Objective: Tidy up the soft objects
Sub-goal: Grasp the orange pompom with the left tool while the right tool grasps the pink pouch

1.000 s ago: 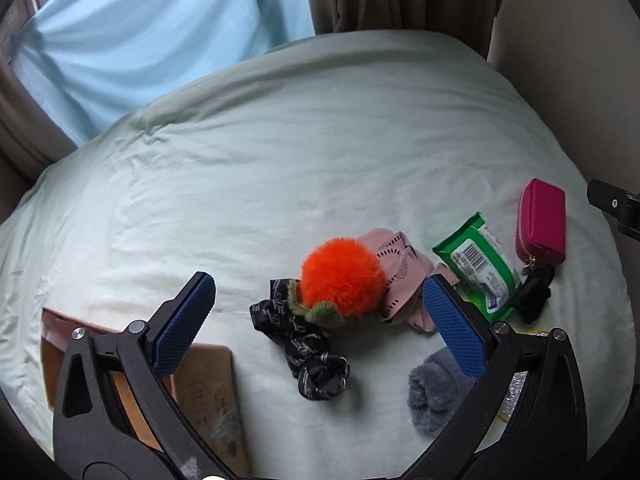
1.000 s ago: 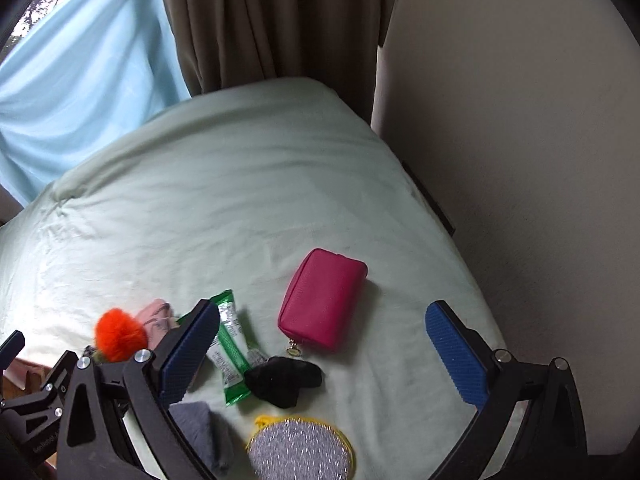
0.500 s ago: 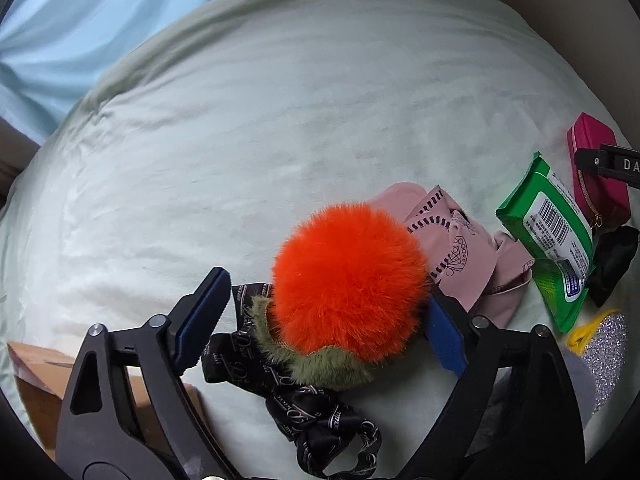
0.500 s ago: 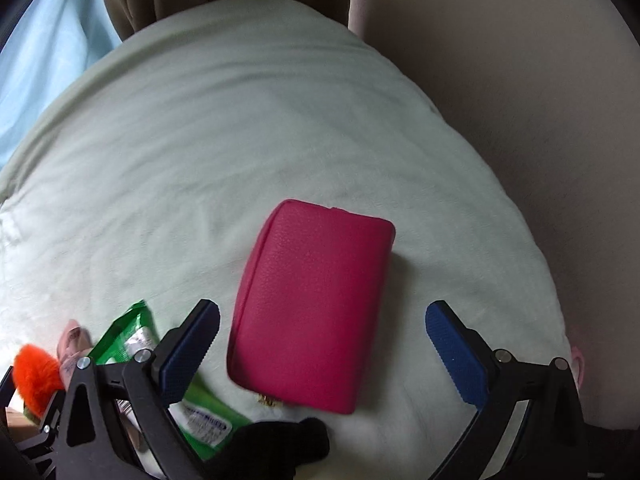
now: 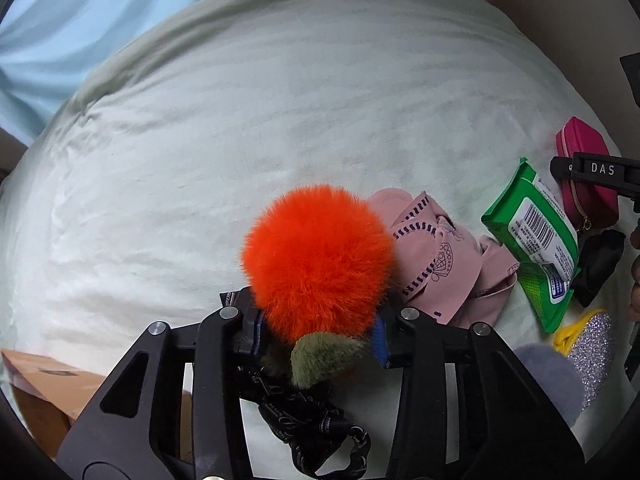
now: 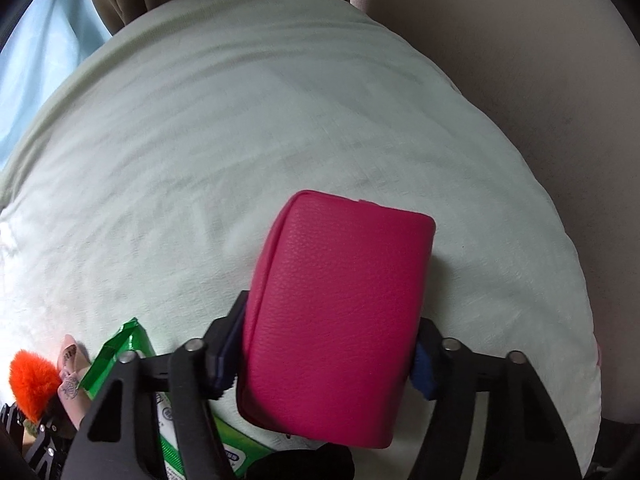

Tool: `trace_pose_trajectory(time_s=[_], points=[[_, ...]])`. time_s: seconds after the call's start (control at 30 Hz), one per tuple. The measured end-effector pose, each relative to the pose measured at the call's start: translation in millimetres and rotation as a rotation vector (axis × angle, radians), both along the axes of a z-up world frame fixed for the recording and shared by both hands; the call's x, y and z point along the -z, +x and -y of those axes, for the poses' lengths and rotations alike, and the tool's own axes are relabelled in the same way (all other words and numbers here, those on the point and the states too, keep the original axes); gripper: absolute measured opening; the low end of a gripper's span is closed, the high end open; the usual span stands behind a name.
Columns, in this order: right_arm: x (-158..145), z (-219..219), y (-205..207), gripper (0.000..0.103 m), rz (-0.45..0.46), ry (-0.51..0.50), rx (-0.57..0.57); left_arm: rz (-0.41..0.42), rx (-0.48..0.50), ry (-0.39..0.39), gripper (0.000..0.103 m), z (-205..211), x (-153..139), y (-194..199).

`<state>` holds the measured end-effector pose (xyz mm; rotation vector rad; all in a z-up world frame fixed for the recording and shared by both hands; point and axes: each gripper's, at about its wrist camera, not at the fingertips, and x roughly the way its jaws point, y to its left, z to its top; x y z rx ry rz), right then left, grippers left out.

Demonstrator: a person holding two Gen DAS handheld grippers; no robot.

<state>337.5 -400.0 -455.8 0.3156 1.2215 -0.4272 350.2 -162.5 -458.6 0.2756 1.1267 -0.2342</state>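
Observation:
My left gripper (image 5: pixel 318 338) is shut on a fluffy orange pom-pom (image 5: pixel 316 260) with an olive-green tuft, low over the pale green bed (image 5: pixel 240 120). A black patterned scrunchie (image 5: pixel 316 424) lies under it and a pink printed cloth (image 5: pixel 436 264) lies just right of it. My right gripper (image 6: pixel 326 368) is shut on the magenta pouch (image 6: pixel 340 312), its blue pads pressing both long sides. The pouch also shows in the left wrist view (image 5: pixel 588 176) at far right. The pom-pom shows in the right wrist view (image 6: pixel 30 380) at lower left.
A green wipes pack (image 5: pixel 536 240), a black soft item (image 5: pixel 600 264), a glittery silver pad with yellow rim (image 5: pixel 592 348) and a grey fuzzy item (image 5: pixel 548 380) lie at right. A brown cardboard box (image 5: pixel 44 392) sits at lower left. A beige wall (image 6: pixel 520 80) borders the bed's right side.
Both grippers moved down and forward onto their objects and closed: the left on the orange pom-pom, the right on the magenta pouch. Both were open a second ago.

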Motion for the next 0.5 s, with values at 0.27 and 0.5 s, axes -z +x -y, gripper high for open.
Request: trace_pose_trajectory(time_s=[0.27, 0.5], points=[[-43.5, -2.4, -16.7, 0.048, 0.077, 0.032, -0.026, 0.056, -0.032, -0.024, 0.035, 5.2, -43.0, -7.2], [-107.4, -4.2, -36.2, 0.047, 0.148, 0.004, -0.061, 0.106, -0.052, -0.065, 0.035, 6.3, -99.7, -19.3]])
